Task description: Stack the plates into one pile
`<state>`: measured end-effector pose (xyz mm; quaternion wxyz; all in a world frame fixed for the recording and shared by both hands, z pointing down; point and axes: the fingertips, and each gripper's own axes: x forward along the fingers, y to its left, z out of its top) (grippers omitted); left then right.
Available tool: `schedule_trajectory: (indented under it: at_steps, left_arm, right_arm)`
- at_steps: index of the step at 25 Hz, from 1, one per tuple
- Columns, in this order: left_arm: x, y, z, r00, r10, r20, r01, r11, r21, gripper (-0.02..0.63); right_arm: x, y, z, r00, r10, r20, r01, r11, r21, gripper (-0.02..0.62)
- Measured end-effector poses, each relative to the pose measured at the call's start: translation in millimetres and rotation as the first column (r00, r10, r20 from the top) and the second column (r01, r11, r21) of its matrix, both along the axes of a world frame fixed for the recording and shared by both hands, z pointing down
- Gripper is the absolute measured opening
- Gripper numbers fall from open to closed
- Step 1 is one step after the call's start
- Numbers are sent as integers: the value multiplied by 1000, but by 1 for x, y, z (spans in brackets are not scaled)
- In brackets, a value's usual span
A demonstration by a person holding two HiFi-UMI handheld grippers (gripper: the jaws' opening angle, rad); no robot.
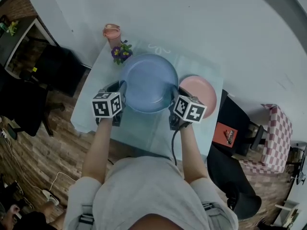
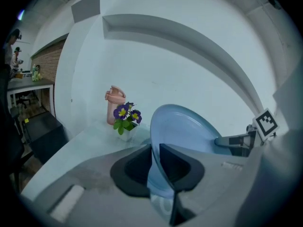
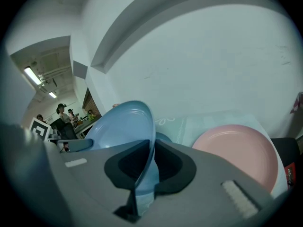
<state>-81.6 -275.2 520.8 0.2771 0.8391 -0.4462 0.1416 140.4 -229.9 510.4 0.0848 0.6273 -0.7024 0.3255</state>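
A big blue plate (image 1: 148,83) hangs level over the middle of the pale table (image 1: 144,128), held from both sides. My left gripper (image 1: 121,87) is shut on its left rim, and in the left gripper view the rim (image 2: 189,126) runs straight down between the jaws (image 2: 155,164). My right gripper (image 1: 172,97) is shut on the opposite rim, which the right gripper view shows as the blue plate (image 3: 118,126) wedged between its jaws (image 3: 150,162). A pink plate (image 1: 201,90) lies flat on the table just right of the right gripper (image 3: 236,150).
A small pot of purple flowers (image 1: 121,52) and a pink bottle (image 1: 112,32) stand at the table's far left corner, just beyond the blue plate. A black chair (image 1: 230,114) with a red item (image 1: 225,133) on it sits off the table's right edge.
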Motion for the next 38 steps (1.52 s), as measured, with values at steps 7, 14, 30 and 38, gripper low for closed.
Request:
schedule_trajectory:
  at_steps: [7,14,30,38]
  left_arm:
    - [10,-11,22,999,-4,39,6,999,-50,61]
    - [11,-30,43,997,-8,81,16,995,-94,66]
    - [15,-38,93,993,0,114,23,979,-204,74]
    - [17,-35,102,990,16,138,12,979,-205,81]
  right_arm:
    - [11,-15,24,1000,-11,21,12,999,-42,37]
    - [11,-40,42,999,-44,4,44,996,-71,40]
    - [16,-52,98,998,-64,-1,62,976,-207,46]
    - [19,-50,107,997,-68,-39,58,971,-230,51]
